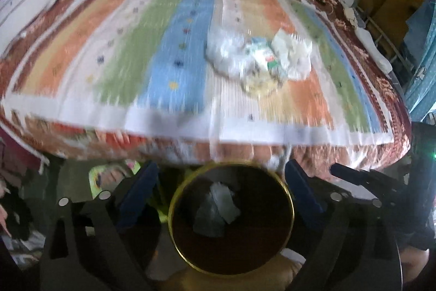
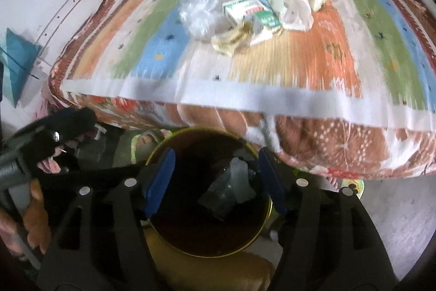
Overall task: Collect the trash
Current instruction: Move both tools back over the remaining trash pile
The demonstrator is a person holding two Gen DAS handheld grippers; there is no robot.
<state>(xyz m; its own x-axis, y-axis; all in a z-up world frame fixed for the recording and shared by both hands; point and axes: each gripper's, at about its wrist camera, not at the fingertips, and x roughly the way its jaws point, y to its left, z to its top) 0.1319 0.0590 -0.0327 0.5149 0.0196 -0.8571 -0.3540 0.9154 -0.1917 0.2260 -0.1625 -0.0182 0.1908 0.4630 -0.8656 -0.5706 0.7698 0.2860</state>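
Both my grippers, left gripper (image 1: 220,187) and right gripper (image 2: 215,182), hung spread and empty over the trash bin (image 2: 163,233), scraps (image 2: 231,187) already inside. Remaining trash pile (image 2: 245,12) sat on the striped bedspread (image 2: 313,64); I judged the crinkled plastic bag (image 2: 197,14) could slip a pinch and miss the bin.

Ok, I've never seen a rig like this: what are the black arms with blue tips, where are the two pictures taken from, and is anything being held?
No robot: a person holds a hand-held gripper in each hand, with a fisheye camera looking along its fingers. One picture is from the left gripper, the other from the right gripper. Both stand open and empty above a gold-rimmed bin already holding crumpled plastic. On the striped bedspread lie a clear plastic bag, a green-and-white carton, a white paper bag and a yellowish wrapper.
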